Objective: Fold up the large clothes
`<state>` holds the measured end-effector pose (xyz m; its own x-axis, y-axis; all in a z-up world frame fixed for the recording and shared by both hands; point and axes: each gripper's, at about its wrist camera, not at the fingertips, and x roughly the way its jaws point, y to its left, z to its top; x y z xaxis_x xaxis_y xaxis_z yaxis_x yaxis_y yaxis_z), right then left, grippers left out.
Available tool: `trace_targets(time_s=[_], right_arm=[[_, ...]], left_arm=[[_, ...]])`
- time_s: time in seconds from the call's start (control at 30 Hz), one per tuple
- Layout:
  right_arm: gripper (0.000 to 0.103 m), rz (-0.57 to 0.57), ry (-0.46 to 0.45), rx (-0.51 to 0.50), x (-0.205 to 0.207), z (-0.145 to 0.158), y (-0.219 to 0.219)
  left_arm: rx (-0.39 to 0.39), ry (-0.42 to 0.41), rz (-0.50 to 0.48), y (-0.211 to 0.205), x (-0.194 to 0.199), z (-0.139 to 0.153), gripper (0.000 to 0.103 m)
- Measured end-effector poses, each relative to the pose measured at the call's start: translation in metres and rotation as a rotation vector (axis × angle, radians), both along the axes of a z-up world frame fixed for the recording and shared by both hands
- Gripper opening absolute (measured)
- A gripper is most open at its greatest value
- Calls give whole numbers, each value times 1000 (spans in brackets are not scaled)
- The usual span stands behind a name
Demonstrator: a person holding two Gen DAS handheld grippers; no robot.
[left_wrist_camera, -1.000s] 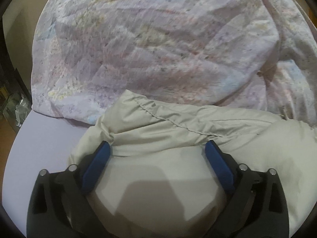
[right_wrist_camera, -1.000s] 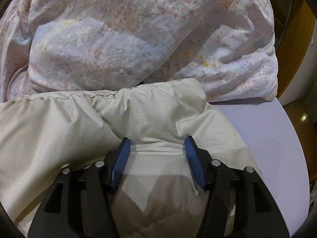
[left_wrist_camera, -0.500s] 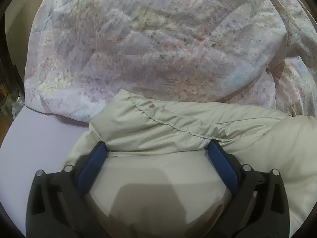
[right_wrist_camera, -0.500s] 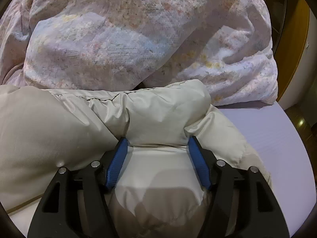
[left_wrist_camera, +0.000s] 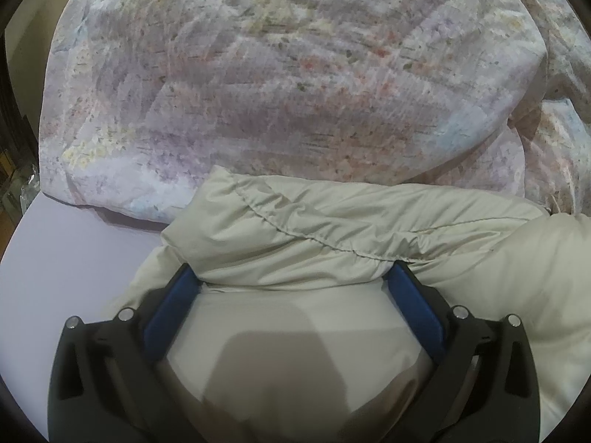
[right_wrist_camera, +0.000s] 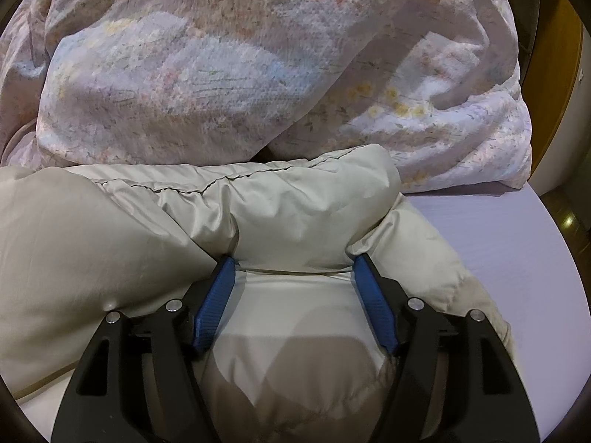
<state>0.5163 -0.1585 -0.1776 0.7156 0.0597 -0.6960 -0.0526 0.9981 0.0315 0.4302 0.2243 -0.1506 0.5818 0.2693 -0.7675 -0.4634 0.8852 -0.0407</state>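
Two grippers, one beige padded jacket (left_wrist_camera: 369, 229), lower centre on the lilac bed (left_wrist_camera: 74, 258). Left gripper (left_wrist_camera: 293, 277) spread wide, puffy fold between. Right gripper (right_wrist_camera: 293, 262) just opening, fabric bulging between. Soft, slippery; take stitched hem.

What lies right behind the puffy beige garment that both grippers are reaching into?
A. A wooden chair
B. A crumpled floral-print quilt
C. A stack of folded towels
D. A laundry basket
B: in both wrist views a crumpled floral-print quilt in pale pinks and blues bulges up just beyond the far edge of the beige garment, on the same lavender surface.
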Motion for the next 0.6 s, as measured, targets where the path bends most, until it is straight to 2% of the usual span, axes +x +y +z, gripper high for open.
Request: trace_targets(time_s=[0.37, 0.5, 0.6], right_arm=[[70, -7, 12, -2, -8, 6, 15], [70, 3, 89, 5, -3, 13, 11], [73, -6, 173, 76, -15, 34, -4]], left_arm=[[-16, 6, -3, 7, 3, -1, 101], [-2, 40, -4, 5, -8, 8, 101], [-7, 73, -34, 0, -26, 23, 101]])
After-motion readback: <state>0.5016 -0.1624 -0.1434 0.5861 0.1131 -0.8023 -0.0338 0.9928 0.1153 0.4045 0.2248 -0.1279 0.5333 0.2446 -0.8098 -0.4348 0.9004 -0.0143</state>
